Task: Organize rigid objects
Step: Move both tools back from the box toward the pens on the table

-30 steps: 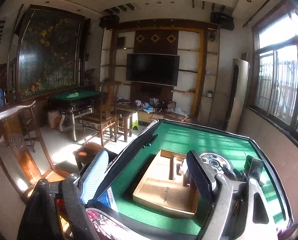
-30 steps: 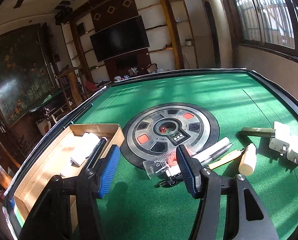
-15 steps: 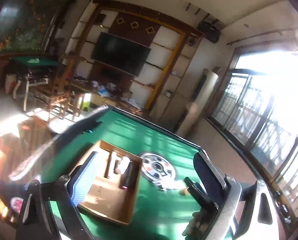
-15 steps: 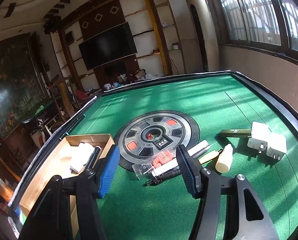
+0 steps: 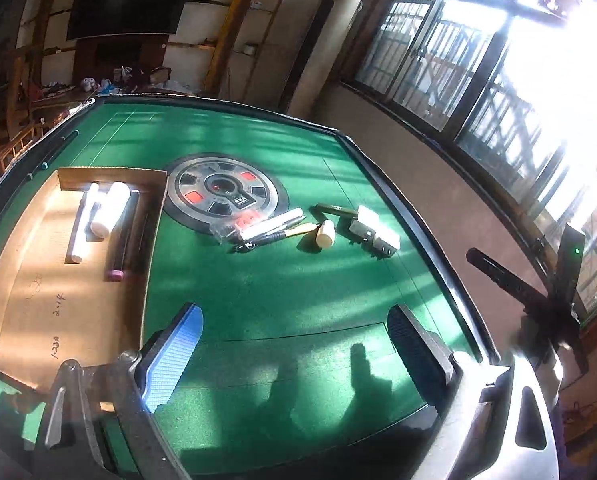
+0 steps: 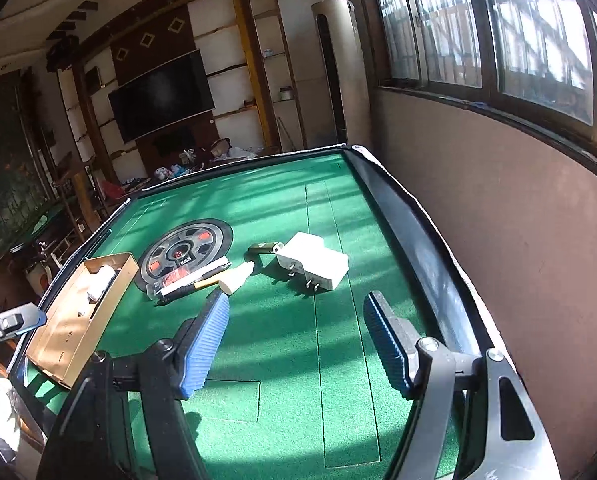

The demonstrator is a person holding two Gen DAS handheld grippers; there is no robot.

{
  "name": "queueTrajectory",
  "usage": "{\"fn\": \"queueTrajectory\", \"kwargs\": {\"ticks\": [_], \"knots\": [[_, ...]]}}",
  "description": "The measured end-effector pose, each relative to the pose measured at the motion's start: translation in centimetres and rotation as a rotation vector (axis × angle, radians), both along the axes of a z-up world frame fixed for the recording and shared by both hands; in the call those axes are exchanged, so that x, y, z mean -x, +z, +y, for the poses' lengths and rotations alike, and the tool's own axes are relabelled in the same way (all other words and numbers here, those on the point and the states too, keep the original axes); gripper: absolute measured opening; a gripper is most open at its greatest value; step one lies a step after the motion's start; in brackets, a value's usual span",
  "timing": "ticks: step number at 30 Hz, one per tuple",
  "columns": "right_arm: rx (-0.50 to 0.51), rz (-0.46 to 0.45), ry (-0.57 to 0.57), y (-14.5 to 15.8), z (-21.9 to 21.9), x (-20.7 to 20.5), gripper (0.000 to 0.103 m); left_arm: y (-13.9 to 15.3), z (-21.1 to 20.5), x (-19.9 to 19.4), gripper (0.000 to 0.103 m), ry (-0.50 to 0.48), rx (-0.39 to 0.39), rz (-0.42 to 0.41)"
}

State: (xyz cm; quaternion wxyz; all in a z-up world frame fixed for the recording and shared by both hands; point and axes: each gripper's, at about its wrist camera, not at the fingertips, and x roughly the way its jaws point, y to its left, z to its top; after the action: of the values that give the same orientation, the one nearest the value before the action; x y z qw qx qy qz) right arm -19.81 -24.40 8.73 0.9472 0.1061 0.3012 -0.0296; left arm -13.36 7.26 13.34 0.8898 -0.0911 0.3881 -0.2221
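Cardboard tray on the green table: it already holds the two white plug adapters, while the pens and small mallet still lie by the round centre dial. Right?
Not quite. The two white plug adapters are not in the cardboard tray; the right wrist view shows them on the green table, near its right edge. The pens and small mallet do lie by the round centre dial.

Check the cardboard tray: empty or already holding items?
Holding items: the cardboard tray contains a white bottle, a white tube and a dark pen.
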Motion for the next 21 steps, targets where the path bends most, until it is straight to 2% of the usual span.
{"fn": "queueTrajectory", "kwargs": {"ticks": [4, 8, 13, 15, 18, 21], "knots": [[-0.072, 0.066, 0.005, -2.2, -0.5, -6.2, 0.069, 0.3, 2.0, 1.0, 0.095, 0.03, -0.09, -0.039], [-0.162, 0.138, 0.085, -4.2, 1.3, -12.8, 0.069, -0.2, 3.2, 0.2, 0.095, 0.058, -0.094, -0.026], [-0.039, 0.281, 0.204, -5.8, 7.7, -21.6, 0.064, -1.0, 2.4, -0.6, 0.095, 0.063, -0.094, -0.034], [-0.034, 0.333, 0.239, -6.7, 10.0, -24.6, 0.06, -1.4, 1.8, -1.0, 0.095, 0.051, -0.106, -0.03], [-0.027, 0.411, 0.248, -8.5, 12.3, -27.9, 0.054, -1.8, 1.1, -1.5, 0.095, 0.037, -0.112, -0.02], [0.038, 0.467, 0.249, -10.2, 13.5, -29.2, 0.043, -2.1, 0.9, -1.8, 0.095, 0.031, -0.125, -0.021]]}}
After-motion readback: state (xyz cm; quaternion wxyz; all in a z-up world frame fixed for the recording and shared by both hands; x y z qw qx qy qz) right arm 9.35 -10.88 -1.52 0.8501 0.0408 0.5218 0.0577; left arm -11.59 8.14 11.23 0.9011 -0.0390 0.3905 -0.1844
